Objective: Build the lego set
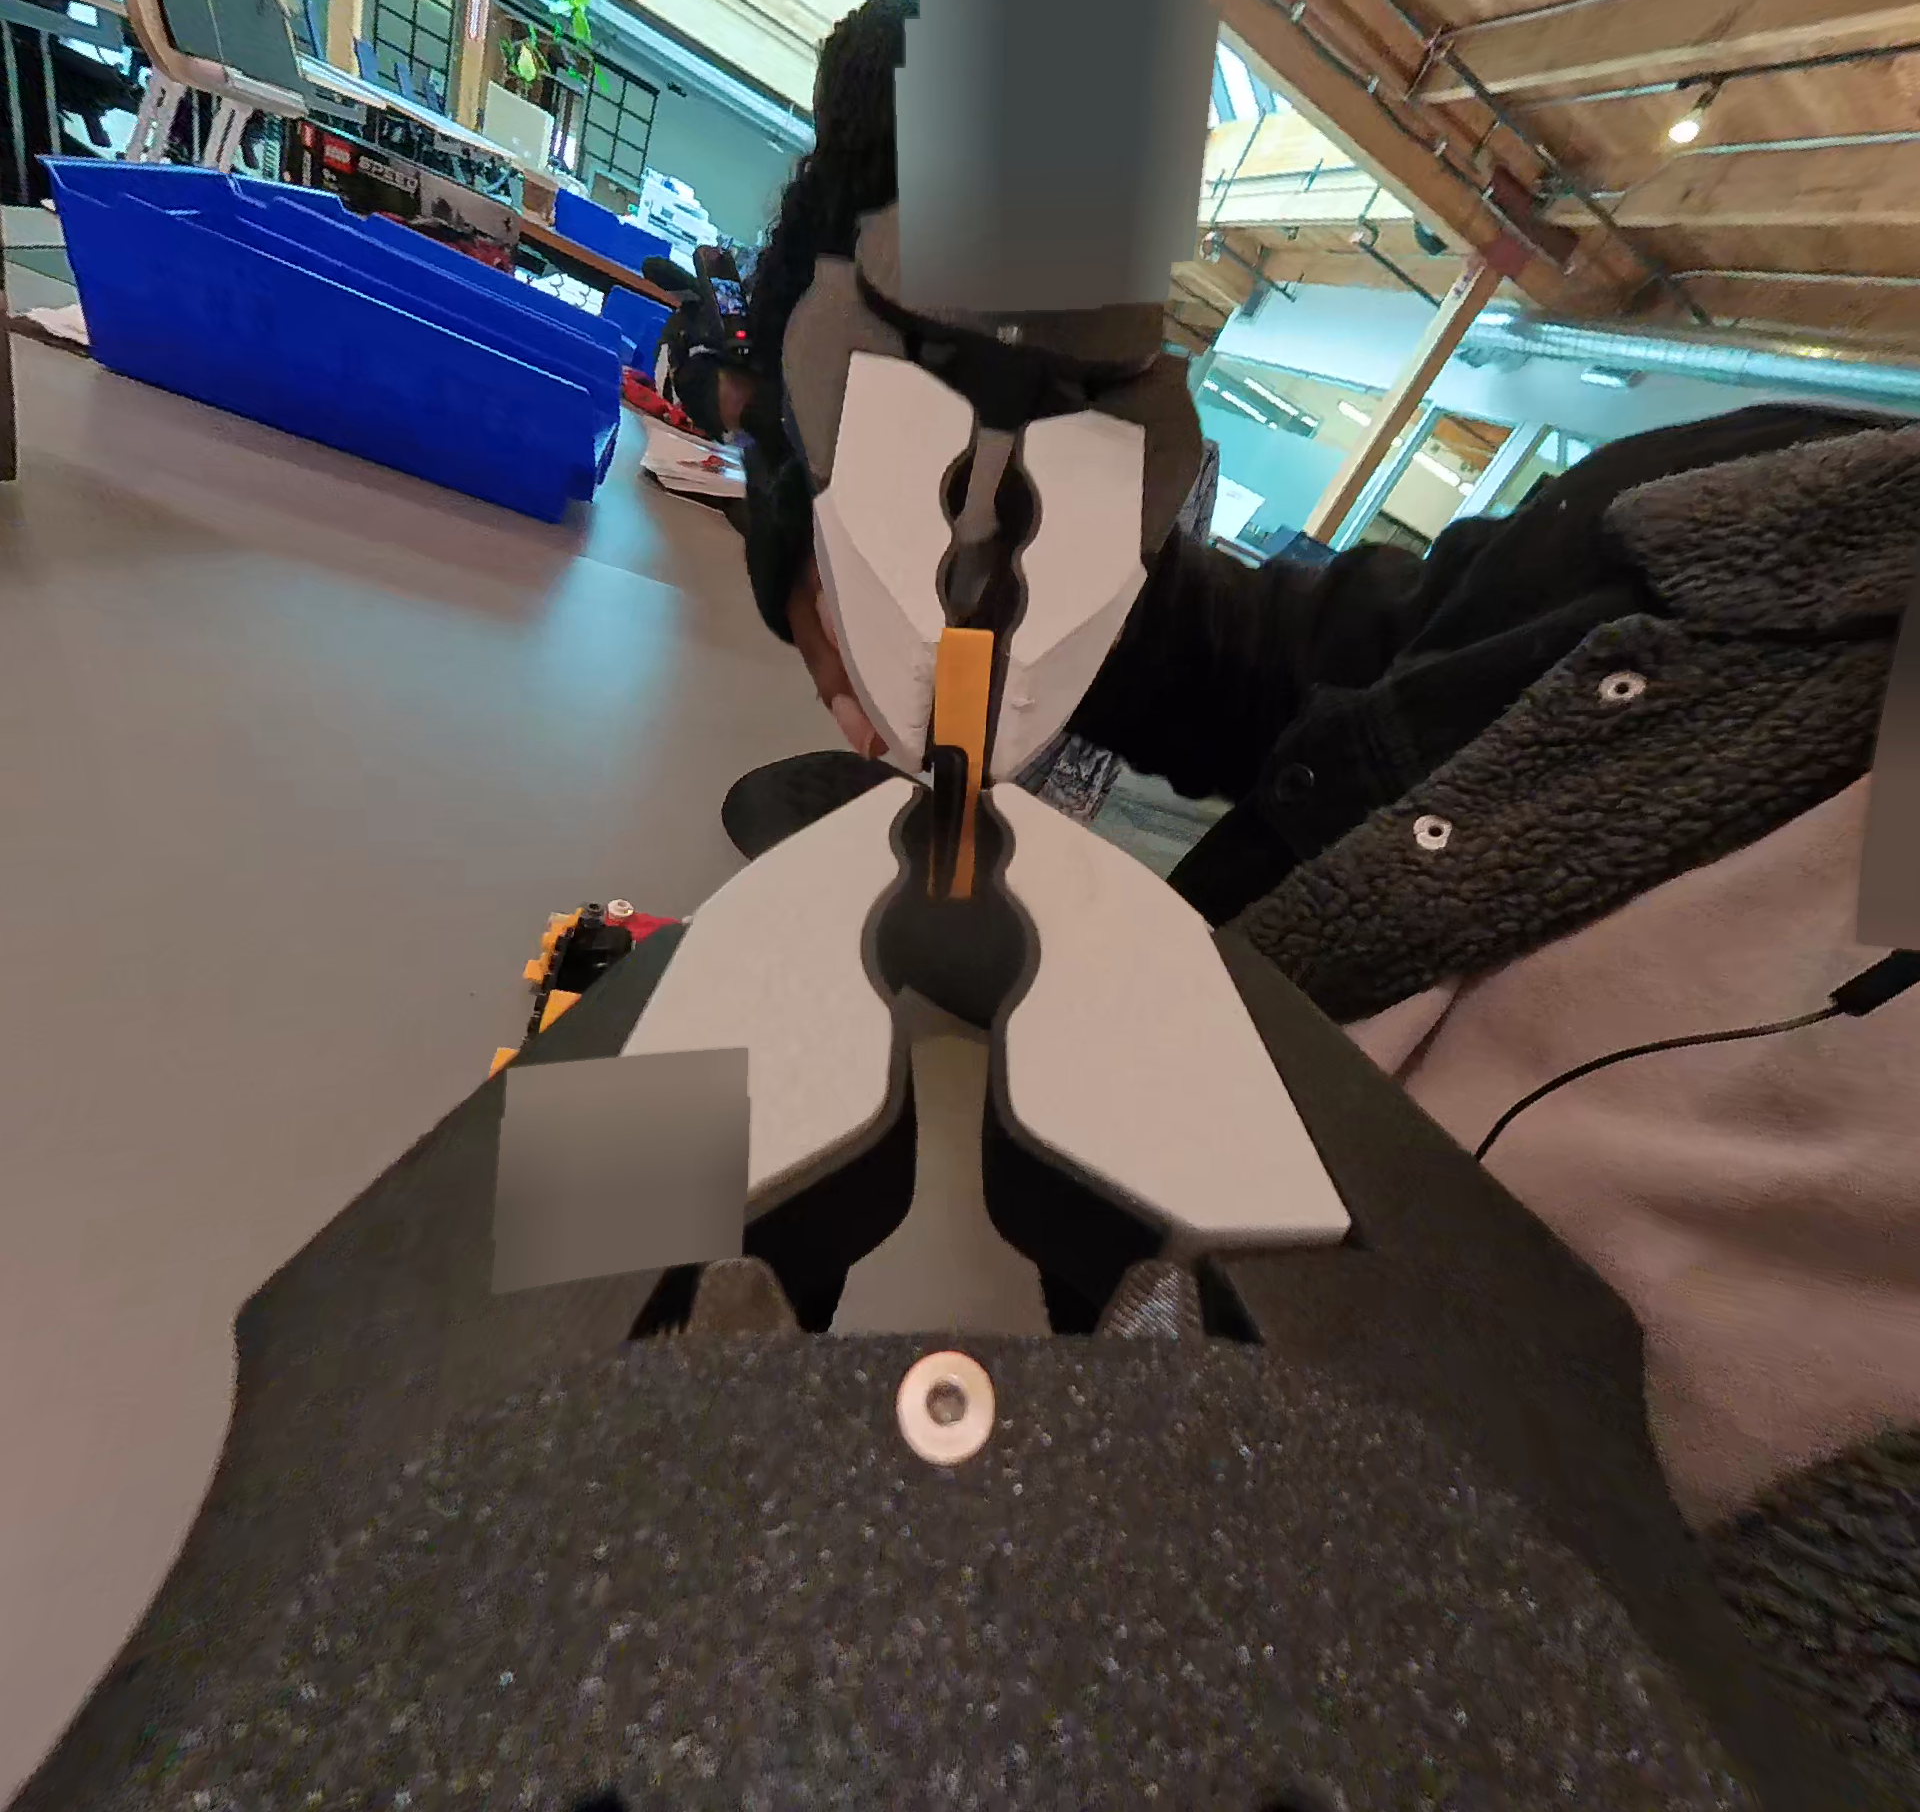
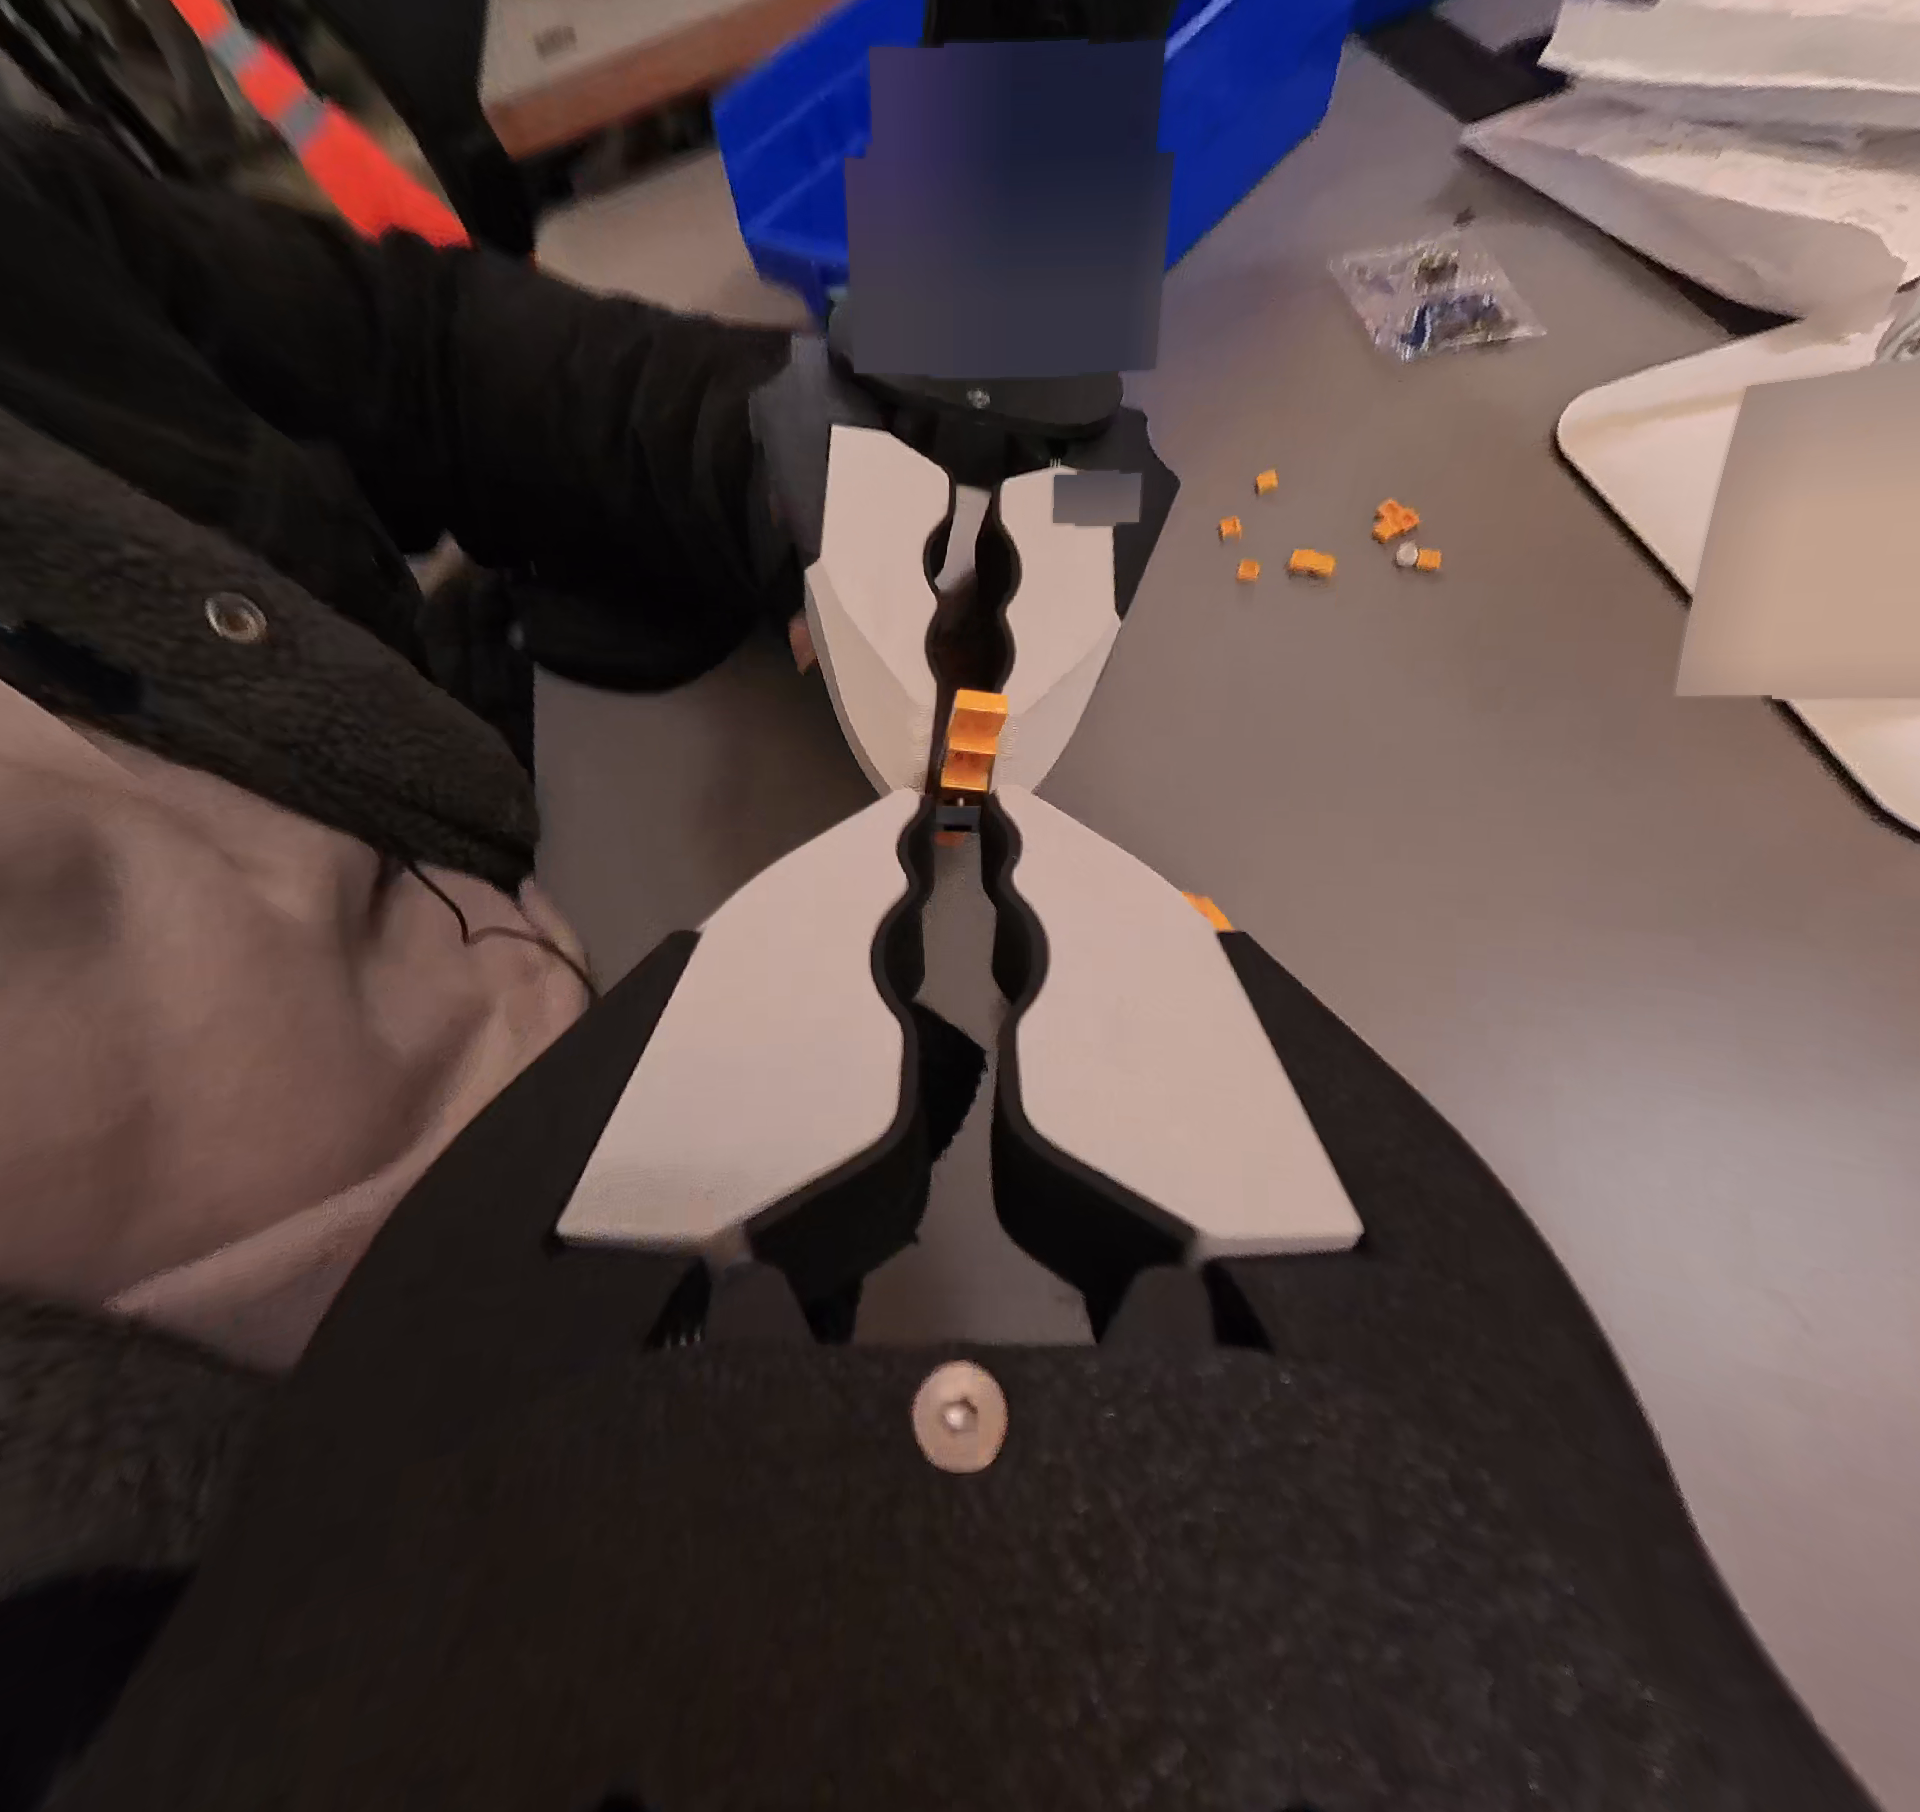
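Note:
My two grippers meet tip to tip above the grey table. Both are shut on one small orange and black brick assembly. In the left wrist view my left gripper pinches its near end, where an orange plate and a black piece sit between the pads. My right gripper faces it and pinches the far end. In the right wrist view my right gripper clamps a dark piece. The orange studded brick lies between the pads of the left gripper.
Blue bins stand at the back of the table. Loose orange bricks, a clear bag of parts, white papers and a white tray lie to the right. A small brick model sits by my left fingers. A person's fleece jacket is close. The grippers are tip to tip, or close to it.

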`<action>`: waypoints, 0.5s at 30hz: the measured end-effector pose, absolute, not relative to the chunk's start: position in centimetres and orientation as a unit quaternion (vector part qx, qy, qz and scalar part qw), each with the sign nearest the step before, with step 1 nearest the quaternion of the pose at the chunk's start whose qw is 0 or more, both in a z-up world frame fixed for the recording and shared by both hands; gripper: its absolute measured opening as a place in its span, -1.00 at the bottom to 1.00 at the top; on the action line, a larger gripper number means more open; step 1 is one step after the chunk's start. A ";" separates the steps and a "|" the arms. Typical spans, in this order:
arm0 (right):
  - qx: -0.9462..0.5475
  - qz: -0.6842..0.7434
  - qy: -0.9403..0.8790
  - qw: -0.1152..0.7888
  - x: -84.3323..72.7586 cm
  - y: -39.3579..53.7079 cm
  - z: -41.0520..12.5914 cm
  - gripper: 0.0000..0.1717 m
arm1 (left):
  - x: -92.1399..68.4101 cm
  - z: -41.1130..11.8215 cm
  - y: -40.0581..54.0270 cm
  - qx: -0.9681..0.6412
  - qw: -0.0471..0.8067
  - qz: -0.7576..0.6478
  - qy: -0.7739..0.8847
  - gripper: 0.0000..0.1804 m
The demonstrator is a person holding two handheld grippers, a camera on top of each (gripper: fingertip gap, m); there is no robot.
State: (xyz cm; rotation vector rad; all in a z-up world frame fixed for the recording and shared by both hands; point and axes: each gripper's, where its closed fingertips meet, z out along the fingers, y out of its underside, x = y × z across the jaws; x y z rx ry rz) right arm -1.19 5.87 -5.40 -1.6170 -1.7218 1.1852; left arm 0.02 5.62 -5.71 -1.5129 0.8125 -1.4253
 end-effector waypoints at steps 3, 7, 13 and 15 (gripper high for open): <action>-0.590 0.373 -0.685 0.210 -0.4 5.1 -6.1 -0.91 | 1.2 -6.7 4.8 -0.619 0.436 -0.551 0.351 -0.91; -0.573 0.304 -0.746 0.153 0.5 3.8 -7.2 -0.91 | 2.9 -8.2 3.6 -0.636 0.435 -0.506 0.387 -0.91; -0.555 0.265 -0.778 0.125 1.0 3.2 -6.7 -0.91 | 3.4 -7.6 3.3 -0.632 0.483 -0.476 0.375 -0.91; -0.545 0.259 -0.788 0.123 1.1 3.0 -6.3 -0.91 | 3.5 -7.1 3.3 -0.623 0.512 -0.469 0.359 -0.91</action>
